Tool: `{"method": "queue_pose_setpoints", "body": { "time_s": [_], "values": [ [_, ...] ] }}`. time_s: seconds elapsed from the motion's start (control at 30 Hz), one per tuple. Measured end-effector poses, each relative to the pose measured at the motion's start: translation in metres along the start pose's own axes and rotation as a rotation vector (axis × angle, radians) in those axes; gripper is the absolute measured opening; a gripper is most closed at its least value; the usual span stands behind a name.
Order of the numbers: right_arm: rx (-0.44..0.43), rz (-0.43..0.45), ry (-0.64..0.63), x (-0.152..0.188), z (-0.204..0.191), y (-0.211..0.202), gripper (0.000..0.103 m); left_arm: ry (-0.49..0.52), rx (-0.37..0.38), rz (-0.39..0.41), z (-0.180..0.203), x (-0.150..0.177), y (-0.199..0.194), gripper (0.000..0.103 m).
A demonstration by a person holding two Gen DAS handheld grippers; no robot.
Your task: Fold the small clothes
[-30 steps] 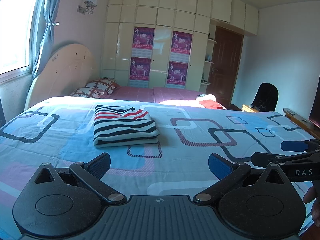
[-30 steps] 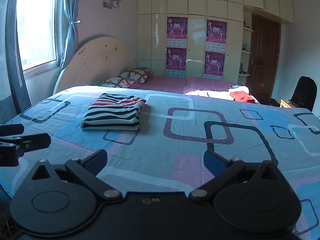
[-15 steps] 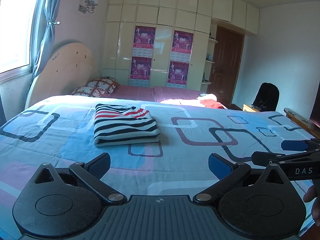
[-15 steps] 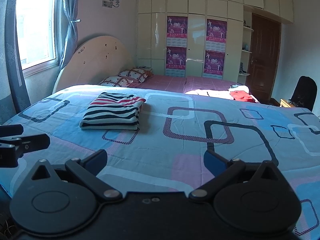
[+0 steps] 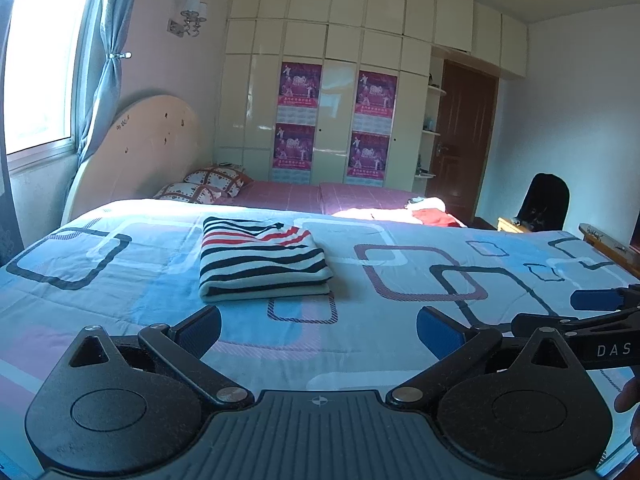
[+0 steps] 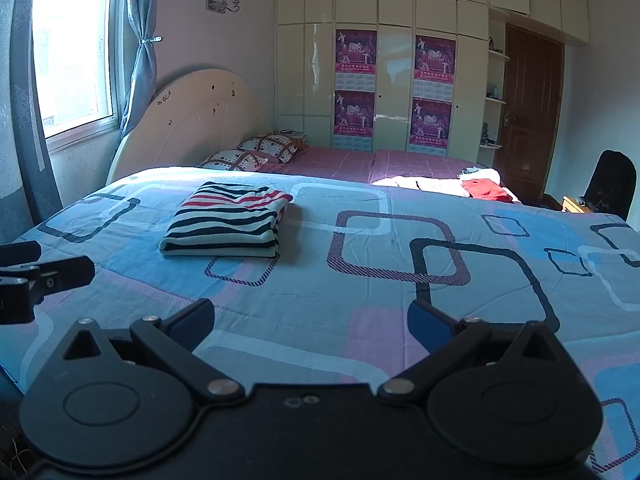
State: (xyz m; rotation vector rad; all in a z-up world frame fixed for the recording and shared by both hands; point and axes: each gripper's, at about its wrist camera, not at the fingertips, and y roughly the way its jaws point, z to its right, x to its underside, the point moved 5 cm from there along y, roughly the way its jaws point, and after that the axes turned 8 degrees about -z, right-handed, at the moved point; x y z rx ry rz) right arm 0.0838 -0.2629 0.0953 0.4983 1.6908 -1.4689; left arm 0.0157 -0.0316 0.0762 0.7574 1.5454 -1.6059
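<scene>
Left wrist view: left claw spread wide, empty, low centre frame above the bed. Right claw likewise released, level, lower centre. Folded striped shirt lying mid-left on bedspread, apart from both.

Bright window daylight, fisheye-warped edges

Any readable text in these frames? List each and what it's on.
"DAS": white letters on the black body of the right gripper, seen at the right edge of the left wrist view.
Four purple posters on the wardrobe doors: they carry printed lines and what look like calendar grids, too small and blurred to read.
Striped shirt, bed cover: no text visible.
</scene>
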Motion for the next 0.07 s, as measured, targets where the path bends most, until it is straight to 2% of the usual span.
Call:
{"method": "queue_pose_setpoints", "body": {
  "time_s": [0.07],
  "values": [
    [-0.003, -0.002, 0.000, 0.0006, 0.0005, 0.0006, 0.103, -0.011, -0.005, -0.007, 0.0002, 0.0000, 0.0001, 0.103]
  ]
}}
